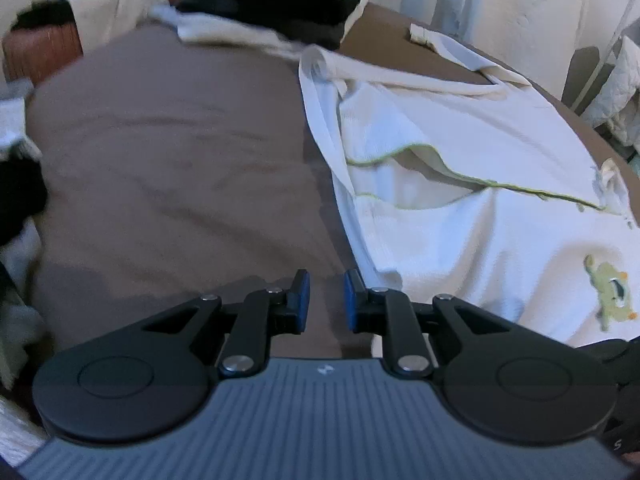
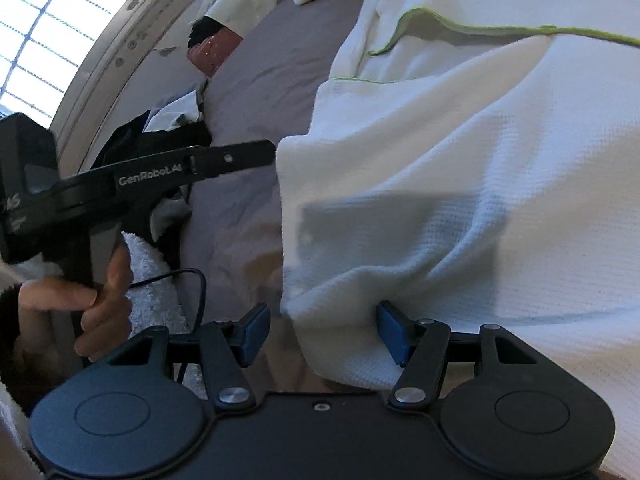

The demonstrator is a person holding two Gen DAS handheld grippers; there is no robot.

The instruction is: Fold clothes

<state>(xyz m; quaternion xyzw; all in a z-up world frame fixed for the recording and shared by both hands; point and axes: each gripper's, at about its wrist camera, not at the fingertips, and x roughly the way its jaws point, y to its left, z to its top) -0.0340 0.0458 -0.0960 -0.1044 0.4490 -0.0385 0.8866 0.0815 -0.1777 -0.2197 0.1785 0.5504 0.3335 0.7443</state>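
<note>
A white waffle-knit garment [image 1: 460, 184] with a lime-green trimmed neckline and a small green monster patch [image 1: 610, 292] lies on the brown bed sheet [image 1: 172, 168], to the right. My left gripper [image 1: 326, 300] hovers over bare sheet just left of the garment's edge, jaws a little apart and empty. In the right wrist view the same garment [image 2: 460, 168] fills the right side. My right gripper [image 2: 320, 334] is open wide, with the garment's lower corner lying between its pads, not pinched. The left gripper's body [image 2: 160, 176] shows there at the left, held by a hand [image 2: 80, 308].
Piles of white and black clothes [image 1: 280, 4] lie at the far end of the bed. More dark and white clothes [image 1: 16, 184] sit at the left edge. A reddish basket [image 1: 40, 52] stands at the far left. A window [image 2: 52, 28] is at the upper left.
</note>
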